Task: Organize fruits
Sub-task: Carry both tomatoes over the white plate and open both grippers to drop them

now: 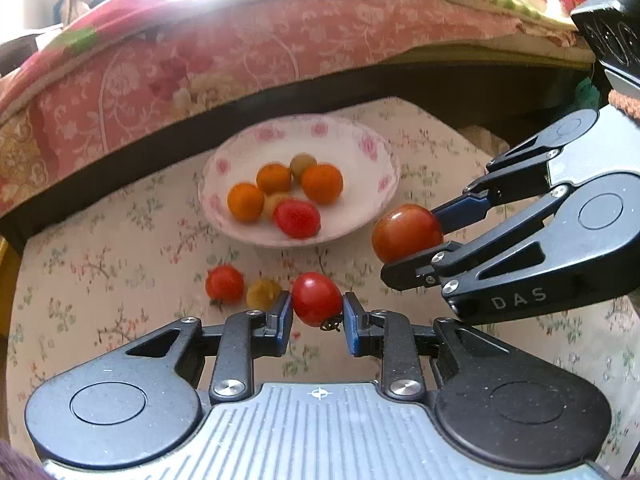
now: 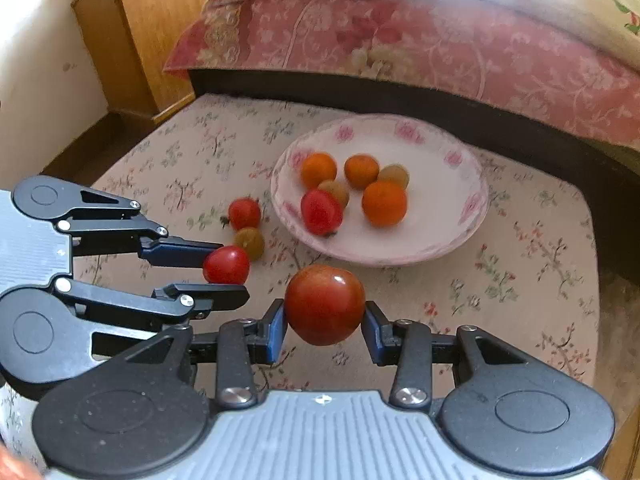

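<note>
Jaws of the left gripper clench a small red tomato, and those of the right gripper clench a larger red tomato, both near the plate. The plate, farther on the floral-covered desk, carries three orange fruits, two yellowish ones and a red tomato. To its left lie a loose red tomato and a yellowish fruit.

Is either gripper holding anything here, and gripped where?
Left gripper pinches a small red tomato across its sides; right gripper pinches a larger tomato likewise.
</note>
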